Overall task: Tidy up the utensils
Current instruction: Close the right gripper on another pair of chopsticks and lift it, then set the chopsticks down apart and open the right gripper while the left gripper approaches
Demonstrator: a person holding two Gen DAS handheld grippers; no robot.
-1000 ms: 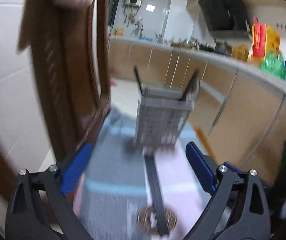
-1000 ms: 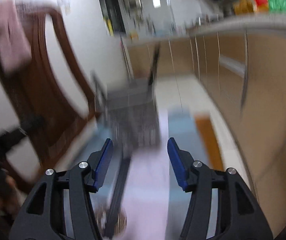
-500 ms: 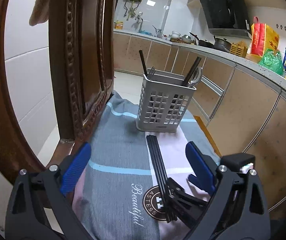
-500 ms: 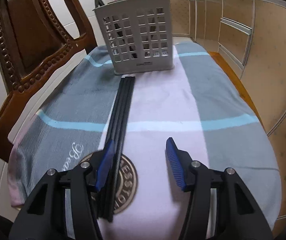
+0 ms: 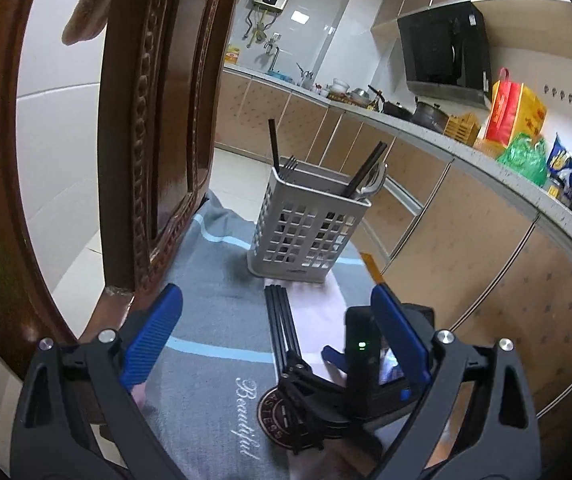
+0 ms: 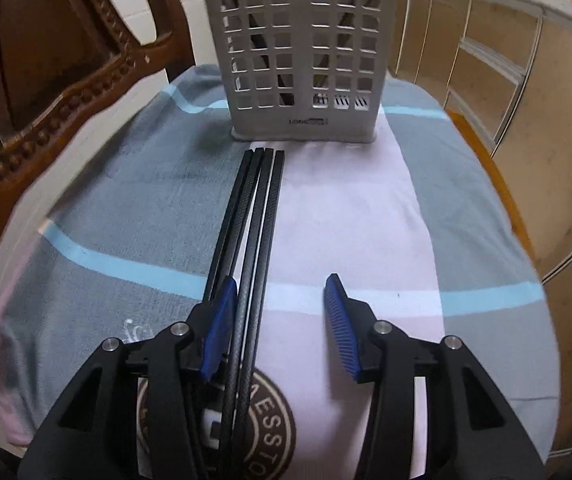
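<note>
The black chopsticks (image 6: 260, 216) are lying in a tight bundle on the towel (image 6: 465, 208), tips just short of the base of the grey utensil caddy (image 6: 305, 52), handle ends running back under my right gripper (image 6: 282, 316). I am counting about four sticks; they look matte, with a fine woven texture, square-edged at the far ends.

I am holding the right gripper low over the bundle with its blue pads spread apart; the left pad (image 6: 220, 324) is sitting over the sticks, the other well clear on the pale stripe. Nothing is pinched. From the left wrist view, the left gripper (image 5: 278, 336) is hanging higher and further back, also spread wide and empty.

Progress, as I am reading it: partly done. The caddy is already holding a fork (image 5: 287, 166), a spoon (image 5: 373, 186) and a few upright black chopsticks (image 5: 274, 146). The loose bundle is what is left, and no stick is lifted yet.

Materials: the caddy is rigid grey plastic, rectangular, walls pierced in a grid of square holes, a small label near its foot. The towel is soft terry in grey and pale pink bands with thin blue stripes and a round brown emblem (image 6: 270, 424). It is draped over the seat of a carved dark wooden chair (image 6: 50, 80) with beaded trim. Beige kitchen cabinets (image 5: 497, 264) are running along the right.
</note>
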